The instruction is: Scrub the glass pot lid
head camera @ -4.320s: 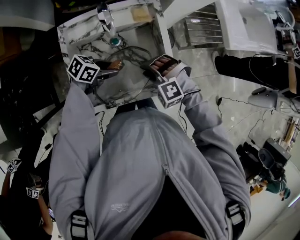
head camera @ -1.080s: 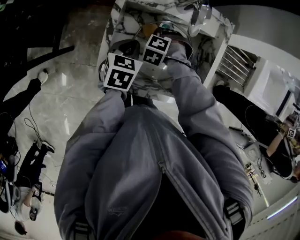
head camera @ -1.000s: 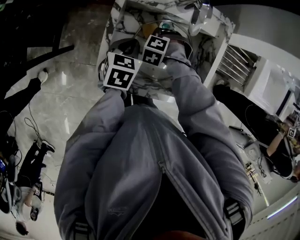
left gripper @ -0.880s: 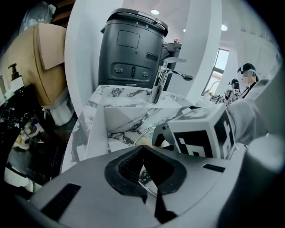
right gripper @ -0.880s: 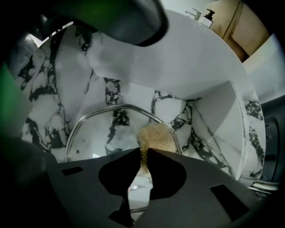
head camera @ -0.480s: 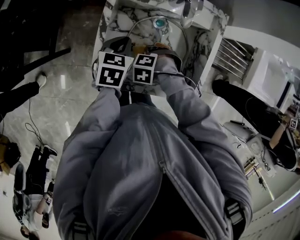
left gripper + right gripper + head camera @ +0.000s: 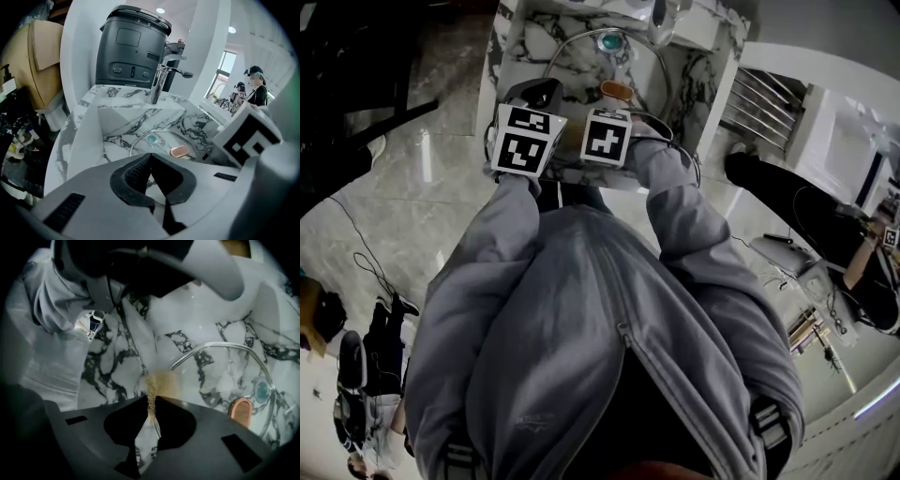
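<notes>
The glass pot lid [image 7: 212,346] lies in the marble sink [image 7: 577,66], its copper-coloured handle [image 7: 179,151] facing up. In the left gripper view the lid's steel rim [image 7: 136,142] runs into my left gripper [image 7: 150,155], which is shut on it at the lid's near-left edge. My right gripper [image 7: 152,399] is shut on a thin tan scrub pad [image 7: 159,382] that rests on the near part of the glass, just left of the rim. In the head view the right gripper's marker cube [image 7: 607,136] sits beside the left gripper [image 7: 544,94].
A chrome faucet [image 7: 158,84] stands at the back of the sink, with a black appliance [image 7: 131,51] behind it. A teal drain plug [image 7: 261,390] shows through the glass. A dish rack [image 7: 759,98] is to the right, and other people stand further off.
The right gripper has pulled back from the far side of the lid toward the sink's near edge and now sits level with the left gripper. The left gripper keeps its hold.
</notes>
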Available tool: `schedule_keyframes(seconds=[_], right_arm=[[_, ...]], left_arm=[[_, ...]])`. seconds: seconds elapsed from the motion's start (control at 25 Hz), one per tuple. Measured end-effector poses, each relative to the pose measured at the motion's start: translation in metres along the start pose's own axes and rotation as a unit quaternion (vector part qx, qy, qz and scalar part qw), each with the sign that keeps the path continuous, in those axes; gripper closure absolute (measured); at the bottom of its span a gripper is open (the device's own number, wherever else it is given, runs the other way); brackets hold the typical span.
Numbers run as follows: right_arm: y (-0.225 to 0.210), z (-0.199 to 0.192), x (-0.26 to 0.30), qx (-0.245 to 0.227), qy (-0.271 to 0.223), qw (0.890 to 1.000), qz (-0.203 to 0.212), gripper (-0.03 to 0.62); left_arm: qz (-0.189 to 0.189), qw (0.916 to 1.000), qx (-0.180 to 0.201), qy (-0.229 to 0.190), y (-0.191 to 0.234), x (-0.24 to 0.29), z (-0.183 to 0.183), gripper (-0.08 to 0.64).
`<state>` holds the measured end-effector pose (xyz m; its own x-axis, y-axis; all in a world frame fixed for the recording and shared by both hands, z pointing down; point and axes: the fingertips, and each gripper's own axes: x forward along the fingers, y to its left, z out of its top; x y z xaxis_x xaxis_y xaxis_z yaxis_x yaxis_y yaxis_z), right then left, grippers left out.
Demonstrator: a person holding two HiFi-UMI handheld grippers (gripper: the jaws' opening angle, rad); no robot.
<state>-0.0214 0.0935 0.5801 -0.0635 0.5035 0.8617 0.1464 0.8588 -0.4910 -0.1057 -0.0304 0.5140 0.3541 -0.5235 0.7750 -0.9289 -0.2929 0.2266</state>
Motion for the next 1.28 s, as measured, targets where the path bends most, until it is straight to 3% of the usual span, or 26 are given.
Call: schedule_keyframes(seconds=[0.08,0.16,0.36,0.52,0.72,0.96,1.12,1.28], right_arm=[[0.002,-0.003,-0.019,0.027,-0.034,0.999,0.014,0.532],[-0.005,-0.003,-0.044,0.046,-0.075,0.996,0.002,0.532],[-0.055,-0.016,-0.12,0.08,-0.156,0.978,-0.112,0.532],[-0.111,-0.04,-0.147,0.11,-0.156,0.96,-0.203,0.532],[-0.174,-0.054,-0.127,0.106,-0.119,0.953,-0.259,0.532],[-0.208,-0.071,-0.095,0.11,-0.061,0.957,-0.262,0.532],[-0.215,-0.066,-0.087,0.096,-0.059,0.96,-0.256,0.532],[-0.194,-0.068,-0.071,0.076,-0.028,0.976,-0.201,0.531]], left_arm=[[-0.006,1.0,0.004,0.004,-0.004,0.005,0.002,0.543],[-0.012,0.9999,0.01,0.005,-0.008,0.01,0.007,0.543],[-0.029,0.999,0.033,-0.003,-0.021,0.02,0.026,0.543],[-0.042,0.9982,0.044,-0.003,-0.03,0.032,0.035,0.543],[-0.05,0.9973,0.051,0.013,-0.035,0.048,0.03,0.543],[-0.053,0.9973,0.044,0.023,-0.032,0.059,0.021,0.543],[-0.055,0.9974,0.039,0.025,-0.032,0.062,0.017,0.543],[-0.059,0.9971,0.039,0.028,-0.036,0.06,0.012,0.543]])
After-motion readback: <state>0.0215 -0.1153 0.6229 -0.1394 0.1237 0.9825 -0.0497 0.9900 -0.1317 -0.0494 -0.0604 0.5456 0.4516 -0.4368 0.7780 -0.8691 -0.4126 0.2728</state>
